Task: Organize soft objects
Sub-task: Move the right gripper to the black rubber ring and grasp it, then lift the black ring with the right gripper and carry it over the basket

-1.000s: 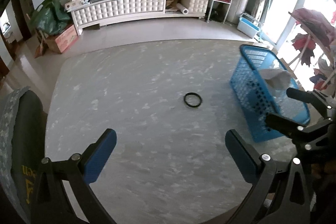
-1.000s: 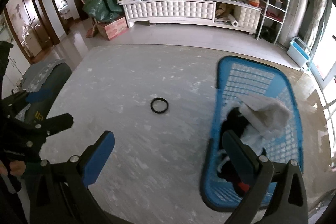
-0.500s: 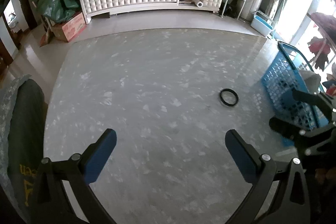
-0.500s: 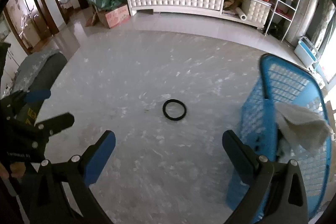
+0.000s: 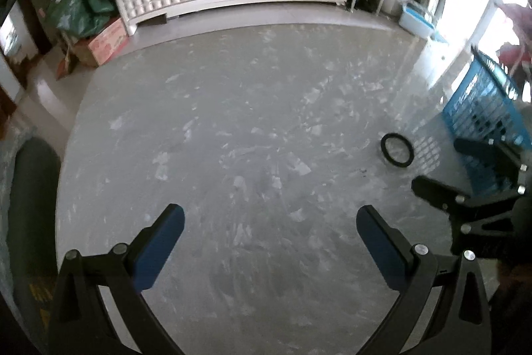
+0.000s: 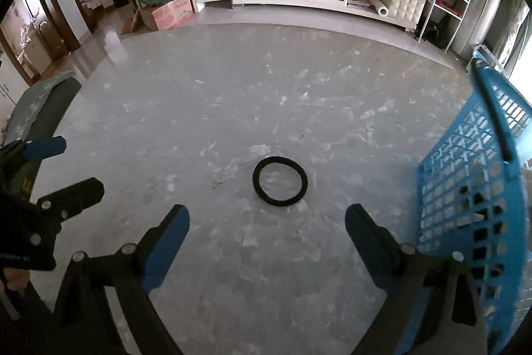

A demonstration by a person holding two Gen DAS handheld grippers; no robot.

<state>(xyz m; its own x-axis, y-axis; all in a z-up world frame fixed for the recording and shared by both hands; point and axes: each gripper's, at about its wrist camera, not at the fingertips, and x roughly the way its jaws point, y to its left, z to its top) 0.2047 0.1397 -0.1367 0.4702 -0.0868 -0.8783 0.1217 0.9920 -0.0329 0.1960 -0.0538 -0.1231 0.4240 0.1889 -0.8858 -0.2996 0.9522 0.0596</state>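
My right gripper (image 6: 267, 233) has swung off the blue basket (image 6: 472, 188), jaws just narrowing yet spread and empty; only the black ring (image 6: 279, 181) remains out.

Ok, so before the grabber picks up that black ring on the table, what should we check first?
1. Right gripper empty, fingers wide (they just narrowed a little): ok.
2. Black ring lying flat on the table, nothing on top: ok.
3. Ring sits ahead of the right gripper, not yet between its fingers: not ok.
4. Left gripper open, empty and well to the ring's left: ok.
5. Blue basket close on the right for dropping it in: ok.
6. Whether the ring is soft enough to pinch: cannot tell.
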